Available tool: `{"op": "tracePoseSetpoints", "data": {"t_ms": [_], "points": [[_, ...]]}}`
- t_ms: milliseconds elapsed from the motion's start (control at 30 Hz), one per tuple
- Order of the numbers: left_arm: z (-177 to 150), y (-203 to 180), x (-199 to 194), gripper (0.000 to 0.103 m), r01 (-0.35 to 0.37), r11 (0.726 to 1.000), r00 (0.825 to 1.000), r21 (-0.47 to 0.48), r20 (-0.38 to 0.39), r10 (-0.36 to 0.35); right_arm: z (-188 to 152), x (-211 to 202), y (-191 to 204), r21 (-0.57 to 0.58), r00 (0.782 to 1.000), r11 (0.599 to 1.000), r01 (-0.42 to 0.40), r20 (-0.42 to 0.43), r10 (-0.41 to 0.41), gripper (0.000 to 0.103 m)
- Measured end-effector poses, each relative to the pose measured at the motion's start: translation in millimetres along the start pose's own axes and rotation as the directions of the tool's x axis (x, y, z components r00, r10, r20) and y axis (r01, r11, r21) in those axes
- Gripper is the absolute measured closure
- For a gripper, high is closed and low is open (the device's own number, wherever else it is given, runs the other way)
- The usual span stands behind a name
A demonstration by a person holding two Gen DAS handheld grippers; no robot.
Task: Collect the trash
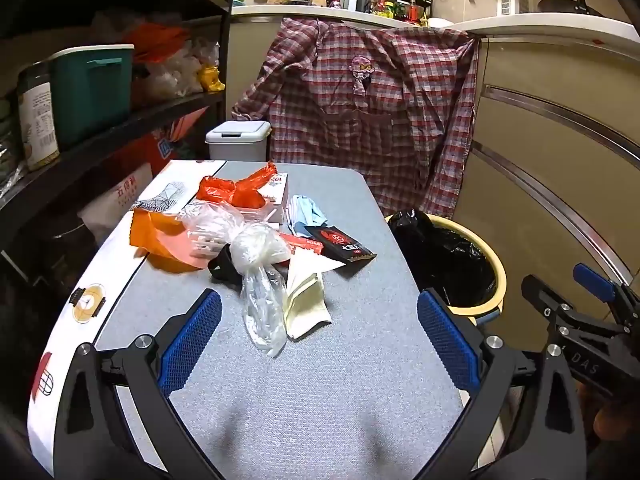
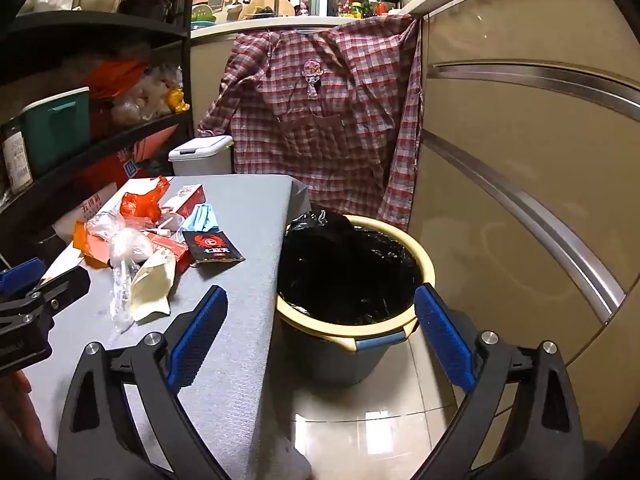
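Note:
Trash lies heaped on the grey table (image 1: 320,380): a clear plastic bag (image 1: 260,280), a cream paper wrapper (image 1: 306,304), a black packet (image 1: 340,244), orange plastic bags (image 1: 236,190), a blue face mask (image 1: 308,210). My left gripper (image 1: 320,332) hovers open just short of the clear bag, nothing between its blue pads. My right gripper (image 2: 320,332) is open over the table's right edge, facing the bin (image 2: 352,276) with its black liner. The same pile shows in the right wrist view, with the cream wrapper (image 2: 154,288) and black packet (image 2: 214,248).
A dark shelf rack (image 1: 100,128) with a teal box stands left of the table. A small white lidded bin (image 1: 238,140) sits behind it. A plaid shirt (image 1: 372,108) hangs over the counter. Beige cabinet doors (image 2: 520,180) close off the right, above tiled floor (image 2: 380,420).

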State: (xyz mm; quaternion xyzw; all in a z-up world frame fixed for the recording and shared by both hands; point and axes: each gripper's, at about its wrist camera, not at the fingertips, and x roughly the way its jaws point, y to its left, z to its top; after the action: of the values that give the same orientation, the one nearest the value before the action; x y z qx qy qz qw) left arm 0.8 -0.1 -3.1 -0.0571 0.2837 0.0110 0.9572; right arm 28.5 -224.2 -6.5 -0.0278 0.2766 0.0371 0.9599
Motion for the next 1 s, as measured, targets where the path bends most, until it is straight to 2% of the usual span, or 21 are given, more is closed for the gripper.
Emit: {"op": "tracePoseSetpoints", "data": {"t_ms": [100,133,233,267,1000], "points": [[0.0,0.5,0.5,0.008,0.000,1.000,1.000,0.000,0.002,0.000,0.9,5.1,0.7,-0.010,1.000,1.000,0.016,0.000,-0.016,0.011],[0.1,0.3,0.7,0.008,0.000,1.000,1.000,0.000,0.003,0.000,-0.9,-1.2,2.8,-0.019,0.999,0.999,0.035,0.039,-0.035,0.011],[0.4,0.8,-1.1,0.008,0.001,1.000,1.000,0.000,0.004,-0.001,-1.1,-1.3,5.1,-0.018,0.998,0.999,0.049,0.048,-0.048,0.011],[0.4,1.1,-1.3,0.008,0.002,1.000,1.000,-0.001,0.005,-0.002,1.9,-4.6,-1.5,-0.005,0.999,0.999,0.031,0.040,-0.031,0.011],[5.5,0.6,-2.3,0.008,0.001,1.000,1.000,0.004,0.000,-0.001,1.2,-2.1,-1.3,-0.004,0.999,0.999,0.047,0.026,-0.047,0.011]]}}
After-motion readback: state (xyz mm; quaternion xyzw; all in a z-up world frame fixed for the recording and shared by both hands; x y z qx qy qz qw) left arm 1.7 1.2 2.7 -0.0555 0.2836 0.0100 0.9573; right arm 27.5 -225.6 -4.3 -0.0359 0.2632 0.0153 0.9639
